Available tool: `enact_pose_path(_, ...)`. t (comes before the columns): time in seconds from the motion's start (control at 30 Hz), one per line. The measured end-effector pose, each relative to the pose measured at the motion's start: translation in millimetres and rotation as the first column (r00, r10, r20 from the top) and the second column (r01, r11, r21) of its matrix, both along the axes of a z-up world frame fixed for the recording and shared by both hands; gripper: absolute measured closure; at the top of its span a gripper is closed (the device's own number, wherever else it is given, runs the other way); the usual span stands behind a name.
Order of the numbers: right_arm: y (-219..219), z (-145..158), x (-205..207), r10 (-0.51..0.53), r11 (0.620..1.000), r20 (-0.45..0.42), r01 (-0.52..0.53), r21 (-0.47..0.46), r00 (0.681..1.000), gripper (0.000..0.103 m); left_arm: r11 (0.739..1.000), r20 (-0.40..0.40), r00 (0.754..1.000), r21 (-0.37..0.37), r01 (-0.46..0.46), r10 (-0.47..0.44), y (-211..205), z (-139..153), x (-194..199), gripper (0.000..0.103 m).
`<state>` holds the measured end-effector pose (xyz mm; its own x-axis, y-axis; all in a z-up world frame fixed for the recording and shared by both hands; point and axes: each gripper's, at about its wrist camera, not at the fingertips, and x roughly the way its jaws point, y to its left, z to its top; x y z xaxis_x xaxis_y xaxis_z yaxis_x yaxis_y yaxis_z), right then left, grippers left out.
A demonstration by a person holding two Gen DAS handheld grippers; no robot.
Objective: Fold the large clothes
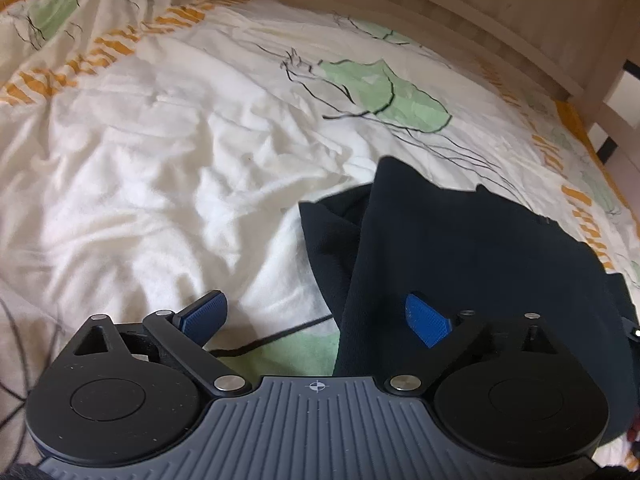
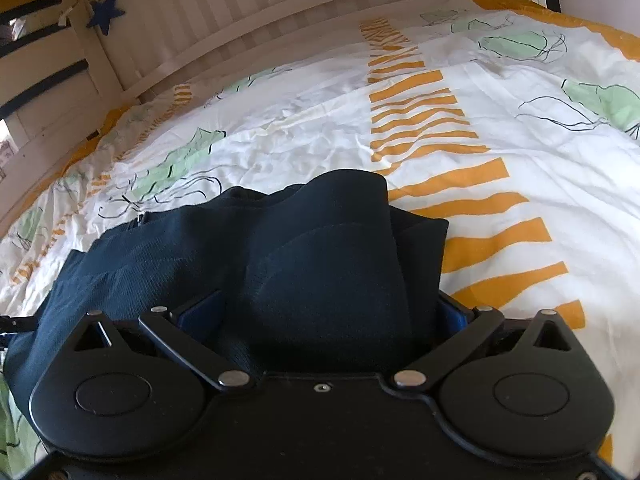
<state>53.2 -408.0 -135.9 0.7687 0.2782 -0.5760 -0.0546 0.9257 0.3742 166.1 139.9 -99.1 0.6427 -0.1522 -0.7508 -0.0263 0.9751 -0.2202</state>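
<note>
No legible text or numbers anywhere; only a crosshair mark on the left tongs

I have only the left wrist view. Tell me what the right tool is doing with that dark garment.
Observer: The right tool is spread wide. The navy garment is bunched between its fingers, not pinched.
Operator: Give me a landmark ahead of it.
Observer: A blue star hangs on the white bed rail, at the upper left of that view.
</note>
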Motion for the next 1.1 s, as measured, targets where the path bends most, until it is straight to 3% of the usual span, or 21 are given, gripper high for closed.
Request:
enact_pose_path(0.2, 1.4, -0.5, -0.1, 0.000, 1.000, 0.005, 0.000, -0.005, 1.000, 0.001, 0.999, 0.117, 0.993, 0.052, -0.013, 0.007, -16.5, 42.9, -19.5, 0.006)
enact_pose_path(0.33, 1.2, -0.7, -0.1, 0.001, 1.000, 0.005, -0.001, -0.005, 1.000, 0.001, 0.995, 0.174, 0.982, 0.084, 0.059, -0.073, -45.6, 69.2, -27.6, 0.006)
enact_pose_path(0.5, 1.3, -0.5, -0.3, 0.001, 1.000, 0.006, -0.001, -0.004, 1.000, 0.001, 0.985, 0.209, 0.964, 0.084, 0.151, -0.166, -89.9, 81.6, -32.0, 0.006)
enact_pose_path(0.8, 1.0, -0.5, -0.3, 0.002, 1.000, 0.008, -0.002, -0.001, 1.000, 0.001, 0.959, 0.180, 0.942, 0.080, 0.273, -0.283, -163.4, 57.4, -40.1, 0.006)
enact_pose_path(1.1, 0.0, -0.1, -0.6, 0.003, 1.000, 0.011, -0.003, 0.009, 1.000, 0.001, 0.937, 0.078, 0.944, 0.167, 0.305, -0.321, -194.1, 14.4, -39.3, 0.007)
